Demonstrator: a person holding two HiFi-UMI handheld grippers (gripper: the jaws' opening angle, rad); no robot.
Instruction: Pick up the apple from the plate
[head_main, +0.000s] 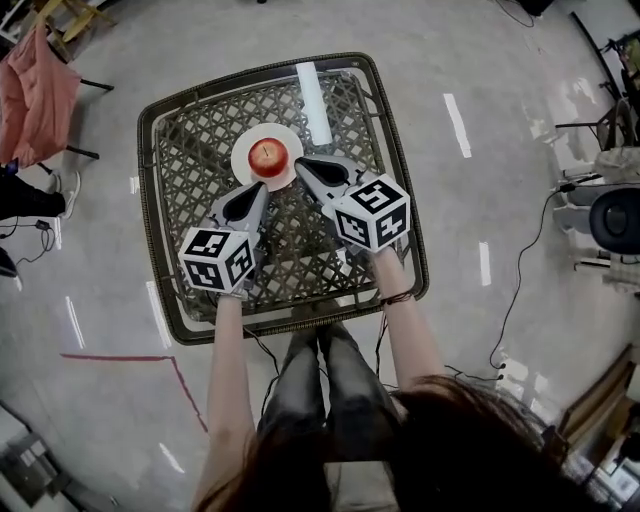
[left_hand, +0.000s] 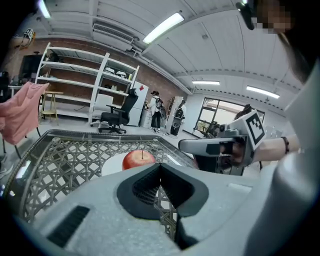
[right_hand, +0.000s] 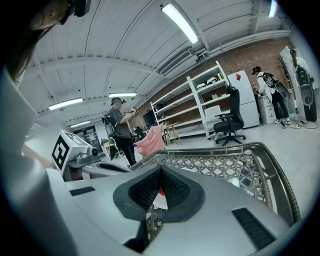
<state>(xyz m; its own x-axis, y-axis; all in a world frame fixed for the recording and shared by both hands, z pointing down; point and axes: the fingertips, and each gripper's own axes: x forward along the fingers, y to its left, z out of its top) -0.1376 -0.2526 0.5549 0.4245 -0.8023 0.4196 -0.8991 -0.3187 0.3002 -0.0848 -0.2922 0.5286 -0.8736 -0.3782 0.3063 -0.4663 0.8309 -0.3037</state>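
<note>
Grey claws closed, both empty

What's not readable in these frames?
- Apple, right gripper view: only a red sliver shows behind the right gripper's shut jaws.
- Plate, left gripper view: mostly hidden by apple and left gripper.
- White tube, head view: too small to identify.
- Head view: whether right gripper touches plate, unclear.

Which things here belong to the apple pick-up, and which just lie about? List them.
Job: apple, plate, left gripper, right gripper.
Lying about: white tube on the table, pink cloth beside the table.
</note>
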